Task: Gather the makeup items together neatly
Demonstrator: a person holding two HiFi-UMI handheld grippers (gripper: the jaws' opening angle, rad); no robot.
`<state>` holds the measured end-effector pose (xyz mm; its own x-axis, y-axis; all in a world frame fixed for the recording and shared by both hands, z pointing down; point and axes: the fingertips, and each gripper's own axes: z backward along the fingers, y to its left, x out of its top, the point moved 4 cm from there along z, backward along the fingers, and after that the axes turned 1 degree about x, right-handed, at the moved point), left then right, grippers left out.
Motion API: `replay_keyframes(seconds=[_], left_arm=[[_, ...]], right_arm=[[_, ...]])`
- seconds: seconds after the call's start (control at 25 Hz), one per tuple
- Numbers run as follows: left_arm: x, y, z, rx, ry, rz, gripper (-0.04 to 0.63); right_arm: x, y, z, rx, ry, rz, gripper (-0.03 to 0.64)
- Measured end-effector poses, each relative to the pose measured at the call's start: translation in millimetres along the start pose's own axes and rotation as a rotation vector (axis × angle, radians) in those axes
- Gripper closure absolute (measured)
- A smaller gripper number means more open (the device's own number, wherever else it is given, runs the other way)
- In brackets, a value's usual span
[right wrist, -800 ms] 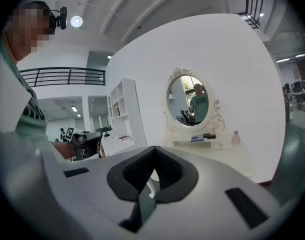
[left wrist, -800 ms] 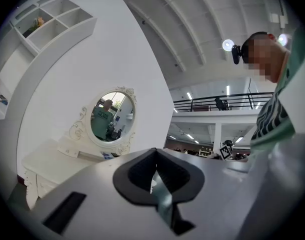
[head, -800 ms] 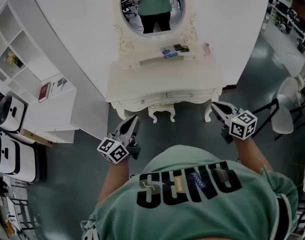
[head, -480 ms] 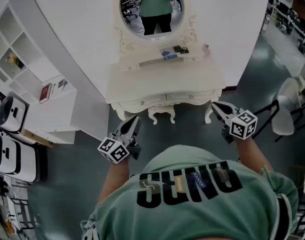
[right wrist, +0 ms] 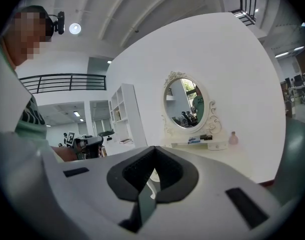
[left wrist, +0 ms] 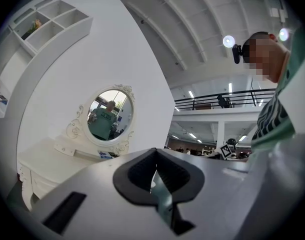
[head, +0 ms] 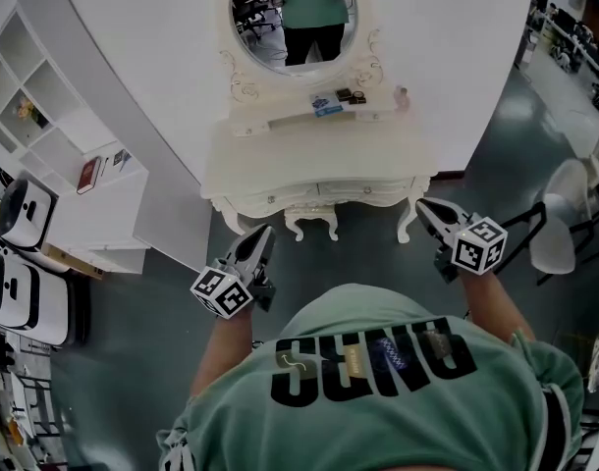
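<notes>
Left gripper (head: 261, 237): clenched, empty.
Right gripper (head: 426, 209): clenched, empty too.
Makeup items (head: 339, 99): well ahead of my tips — on the shelf (head: 280, 122).
Approach: I should step closer, then unclench.

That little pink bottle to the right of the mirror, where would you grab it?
The pink bottle stands upright, close to the wall, apart from the other items, so probably clasp its wider lower body, coming level from the front. The right hand-held gripper, now shut, would have to open first.
</notes>
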<state>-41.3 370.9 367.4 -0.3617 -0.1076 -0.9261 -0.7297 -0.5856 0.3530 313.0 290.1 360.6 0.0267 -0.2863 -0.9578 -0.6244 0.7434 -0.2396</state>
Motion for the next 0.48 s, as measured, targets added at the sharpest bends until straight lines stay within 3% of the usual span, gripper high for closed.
replay_keyframes(seconds=[0.48], left_arm=[[-29, -45, -62, 0.007, 0.013, 0.016, 0.588]], right_arm=[[-9, -60, 51, 0.036, 0.016, -0.003, 0.627]])
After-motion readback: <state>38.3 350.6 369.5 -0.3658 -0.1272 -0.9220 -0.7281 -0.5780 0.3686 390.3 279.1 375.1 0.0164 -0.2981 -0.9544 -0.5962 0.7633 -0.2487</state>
